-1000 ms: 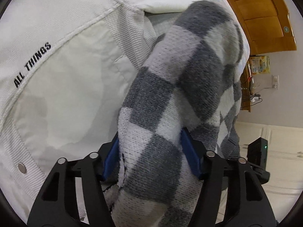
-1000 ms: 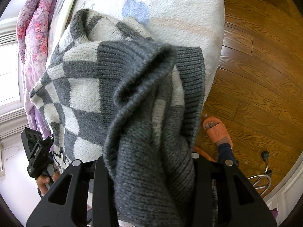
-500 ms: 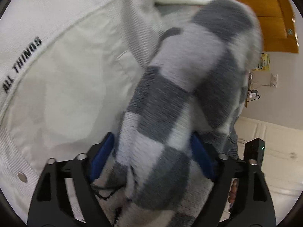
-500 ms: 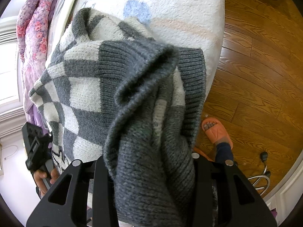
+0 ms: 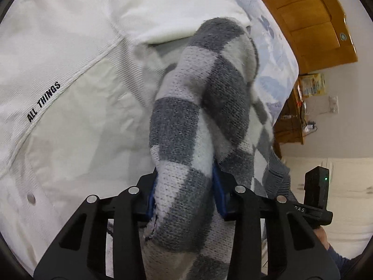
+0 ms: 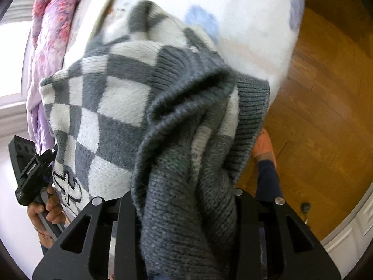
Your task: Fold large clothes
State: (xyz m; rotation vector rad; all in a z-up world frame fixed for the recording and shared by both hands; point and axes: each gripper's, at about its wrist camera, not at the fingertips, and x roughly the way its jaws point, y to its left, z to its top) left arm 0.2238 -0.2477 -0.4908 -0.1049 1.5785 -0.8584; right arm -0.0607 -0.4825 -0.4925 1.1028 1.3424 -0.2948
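A grey-and-white checked knit sweater (image 5: 200, 107) is held up between both grippers over the bed. My left gripper (image 5: 184, 193) is shut on a bunched checked part of it; the blue pads press both sides. My right gripper (image 6: 186, 200) is shut on the sweater's (image 6: 112, 107) dark grey ribbed hem; its fingertips are hidden by the knit. The left gripper also shows in the right wrist view (image 6: 30, 161), at the sweater's far corner. The right gripper shows in the left wrist view (image 5: 314, 196).
A white jacket printed "ALL THINGS" (image 5: 58, 74) lies on the bed under the left gripper. A white patterned bedspread (image 6: 244, 16) lies beneath the sweater. A pink floral quilt (image 6: 46, 30) is at the left. The person's orange slipper (image 6: 263, 144) stands on the wooden floor (image 6: 326, 93).
Both grippers have moved with the sweater, and more of the bedspread and jacket now shows behind it. The left gripper's jaws have closed in tighter on the knit. Both grips still hold.
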